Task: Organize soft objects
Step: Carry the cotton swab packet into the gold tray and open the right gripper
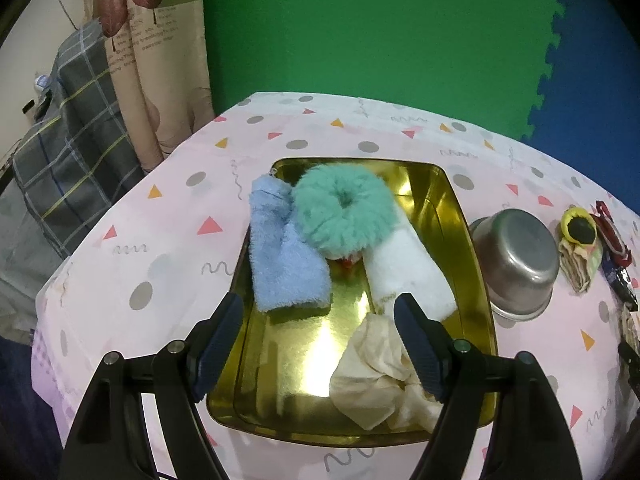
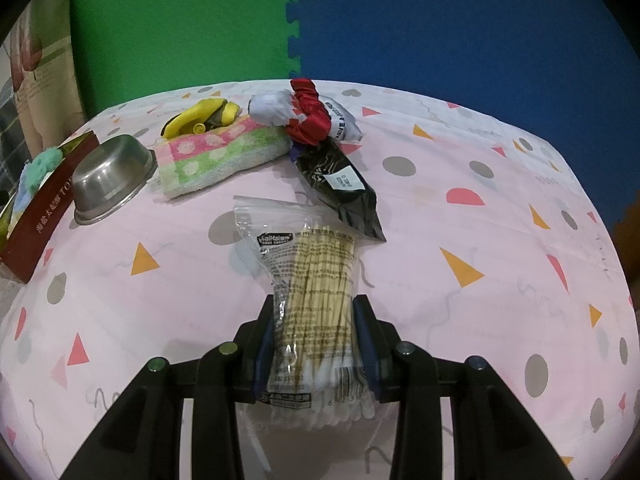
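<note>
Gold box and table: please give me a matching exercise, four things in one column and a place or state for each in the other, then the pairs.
Things:
1. teal scrunchie
2. steel bowl
3. cotton swab bag
4. yellow balloon

Places or states:
A. upside down on the tablecloth
B. clamped in the right gripper
C. inside the gold box
D. lying on the pink-green towel

Pairs: 1-C, 2-A, 3-B, 4-D

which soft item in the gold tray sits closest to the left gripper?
The crumpled cream cloth, at the tray's near end by the left gripper; the blue towel and others lie farther back.
</note>
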Demonstrator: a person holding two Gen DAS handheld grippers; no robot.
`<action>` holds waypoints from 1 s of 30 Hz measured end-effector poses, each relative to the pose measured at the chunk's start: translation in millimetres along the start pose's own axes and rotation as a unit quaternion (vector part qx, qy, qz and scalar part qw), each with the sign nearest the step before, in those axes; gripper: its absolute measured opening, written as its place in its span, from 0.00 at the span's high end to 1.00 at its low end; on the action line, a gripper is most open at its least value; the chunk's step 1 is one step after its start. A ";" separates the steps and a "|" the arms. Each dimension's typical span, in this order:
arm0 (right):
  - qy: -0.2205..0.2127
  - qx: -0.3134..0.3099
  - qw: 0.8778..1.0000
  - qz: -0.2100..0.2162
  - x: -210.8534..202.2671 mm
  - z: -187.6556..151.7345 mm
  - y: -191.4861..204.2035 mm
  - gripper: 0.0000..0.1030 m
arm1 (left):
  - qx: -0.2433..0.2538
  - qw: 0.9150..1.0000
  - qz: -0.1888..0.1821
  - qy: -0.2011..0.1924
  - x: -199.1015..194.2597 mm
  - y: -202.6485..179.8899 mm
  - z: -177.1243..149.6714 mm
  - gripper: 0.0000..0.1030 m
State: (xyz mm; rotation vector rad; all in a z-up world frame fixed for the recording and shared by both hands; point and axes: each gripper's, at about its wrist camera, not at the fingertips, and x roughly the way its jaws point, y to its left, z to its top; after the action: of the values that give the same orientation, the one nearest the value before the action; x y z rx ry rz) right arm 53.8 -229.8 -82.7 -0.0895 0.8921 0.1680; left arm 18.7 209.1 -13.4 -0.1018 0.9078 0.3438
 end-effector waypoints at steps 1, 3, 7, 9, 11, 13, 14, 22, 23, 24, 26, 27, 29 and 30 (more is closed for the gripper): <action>0.000 0.003 1.000 -0.004 -0.4 0.0 0.5 0.64 | 0.004 1.000 -0.001 0.001 0.2 -1.3 -0.4 0.27; 0.000 0.003 1.000 -0.015 -1.0 -0.5 2.7 0.64 | 0.008 1.000 0.000 0.000 0.2 -3.1 -1.0 0.27; 0.002 0.006 1.000 -0.023 -2.6 0.0 7.6 0.68 | 0.006 1.000 0.001 0.001 0.6 -3.1 -1.2 0.27; 0.005 0.007 1.000 -0.025 -3.3 0.6 9.2 0.69 | 0.001 1.000 0.001 0.003 1.2 -2.4 -1.5 0.27; 0.008 0.005 1.000 -0.024 -4.4 1.2 12.3 0.70 | -0.004 1.000 -0.002 0.005 2.1 -1.7 -1.6 0.27; 0.007 -0.002 1.000 -0.023 -6.1 1.3 16.9 0.70 | -0.005 1.000 -0.002 0.007 3.6 0.4 -1.3 0.27; 0.007 -0.004 1.000 -0.021 -7.2 1.1 18.9 0.70 | -0.006 1.000 -0.003 0.007 3.6 -0.3 -1.5 0.26; -0.006 -0.007 1.000 0.010 -16.5 6.6 39.7 0.71 | -0.004 1.000 0.001 0.006 3.9 0.4 -0.5 0.22; -0.006 -0.008 1.000 0.015 -16.8 7.9 42.6 0.71 | -0.005 1.000 0.000 0.005 3.6 1.1 -0.4 0.22; -0.007 -0.011 1.000 0.019 -17.2 8.9 46.8 0.71 | -0.007 1.000 -0.001 0.005 3.4 1.5 -0.2 0.22; -0.006 -0.018 0.999 0.026 -17.4 11.4 55.3 0.71 | -0.007 1.000 -0.001 0.005 3.4 1.9 -0.1 0.21; -0.006 -0.023 0.999 0.030 -17.5 13.0 61.1 0.71 | -0.007 1.000 -0.001 0.006 3.6 1.9 0.0 0.21; -0.004 -0.031 0.999 0.035 -16.8 15.5 69.0 0.71 | -0.007 1.000 -0.007 0.009 3.4 2.1 0.2 0.21; -0.002 -0.034 0.999 0.042 -17.3 17.3 75.0 0.71 | -0.008 1.000 -0.009 0.009 2.1 3.0 -0.2 0.21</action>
State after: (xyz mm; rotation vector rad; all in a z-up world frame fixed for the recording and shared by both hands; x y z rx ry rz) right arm 42.7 -155.4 -58.9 -0.1149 0.8868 0.2759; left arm 18.7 212.5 -15.0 -0.1269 0.9208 0.3335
